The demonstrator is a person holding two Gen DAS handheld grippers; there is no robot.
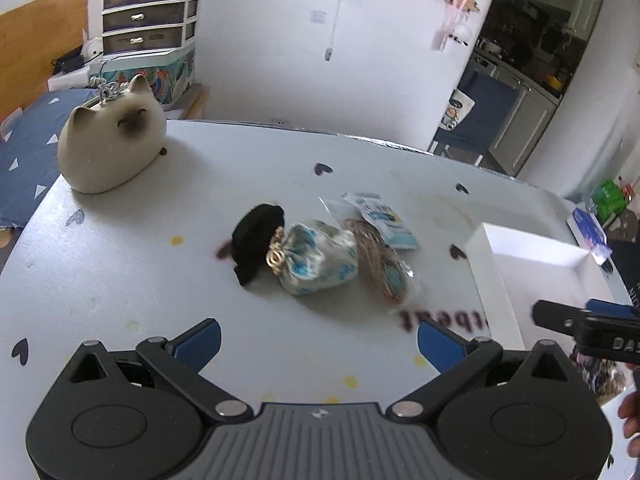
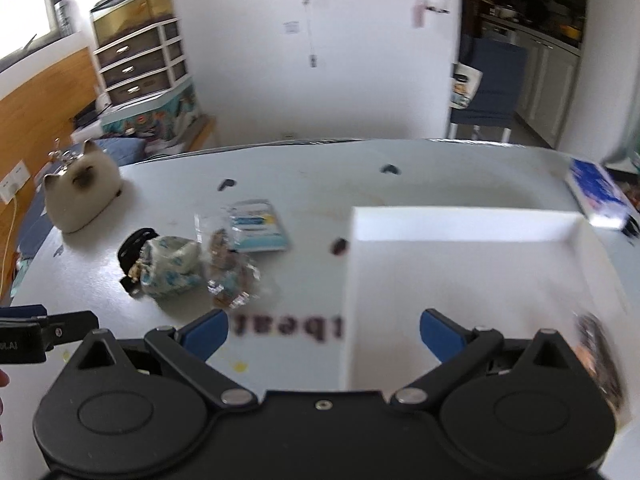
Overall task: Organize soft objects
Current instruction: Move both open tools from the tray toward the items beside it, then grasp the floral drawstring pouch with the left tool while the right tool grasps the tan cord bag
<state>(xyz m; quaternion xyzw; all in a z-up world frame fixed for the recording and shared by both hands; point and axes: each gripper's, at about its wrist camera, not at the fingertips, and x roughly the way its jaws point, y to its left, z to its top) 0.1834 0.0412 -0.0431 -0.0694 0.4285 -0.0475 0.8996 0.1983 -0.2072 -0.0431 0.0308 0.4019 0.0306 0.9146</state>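
The left gripper (image 1: 318, 338) hovers low over the table (image 1: 120, 280) with its blue fingers (image 1: 200, 342) spread wide and nothing between them. Just ahead of it lies a small heap of soft things: a black scrunchie (image 1: 258, 236), touching a blue-and-white pouch (image 1: 320, 258) tied with a gold cord, and against the pouch's far side a clear packet (image 1: 380, 270) with coiled string inside. A card (image 1: 384, 220) with blue print lies behind the packet, touching it.

The right gripper (image 2: 322, 334) is likewise released, fingers (image 2: 440, 336) wide apart and holding nothing. It hangs over the near left corner of a white tray (image 2: 460, 224), which sits on the table's right side, well apart from the heap. Something dark and patterned shows at the tray's near right edge, too blurred to name.

From the right wrist view the heap lies to the left of the tray, with the scrunchie farthest left. A cream cat figure (image 1: 112, 148) with a dark face sits at the far left corner of the table, apart from everything else. A blue-and-white box (image 2: 598, 194) rests at the far right edge, beyond the tray.
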